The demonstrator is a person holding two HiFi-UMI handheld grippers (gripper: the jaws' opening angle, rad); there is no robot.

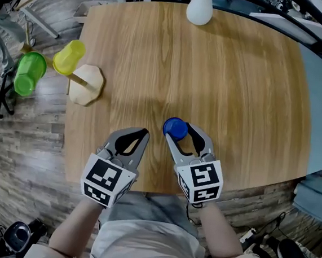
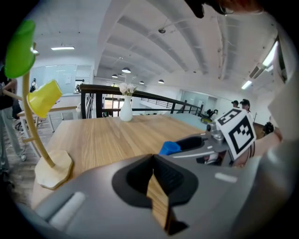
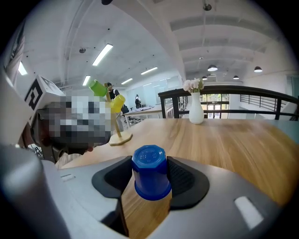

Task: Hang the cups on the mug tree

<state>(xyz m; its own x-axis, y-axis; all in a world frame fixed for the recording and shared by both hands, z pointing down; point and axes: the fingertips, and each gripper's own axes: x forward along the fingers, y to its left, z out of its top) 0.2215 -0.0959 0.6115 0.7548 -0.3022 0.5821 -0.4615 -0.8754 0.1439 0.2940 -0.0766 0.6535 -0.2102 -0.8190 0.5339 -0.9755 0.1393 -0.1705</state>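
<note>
A blue cup (image 1: 175, 127) stands upside down on the wooden table (image 1: 223, 75) near its front edge. My right gripper (image 1: 179, 132) is shut on it, its dark pads (image 3: 183, 175) touching both sides of the blue cup (image 3: 150, 172). Just to the left my left gripper (image 1: 142, 134) is shut, with nothing in it. The wooden mug tree (image 1: 86, 84) stands at the table's left edge, carrying a yellow cup (image 1: 69, 57) and a green cup (image 1: 29, 73). The left gripper view shows the mug tree (image 2: 52, 169) at the left with the yellow cup (image 2: 44, 99) and the green cup (image 2: 21, 49).
A white vase (image 1: 200, 7) stands at the far edge of the table. The mug tree's cups hang out over the floor (image 1: 31, 124) beyond the left edge. A black railing (image 3: 233, 100) runs behind the table.
</note>
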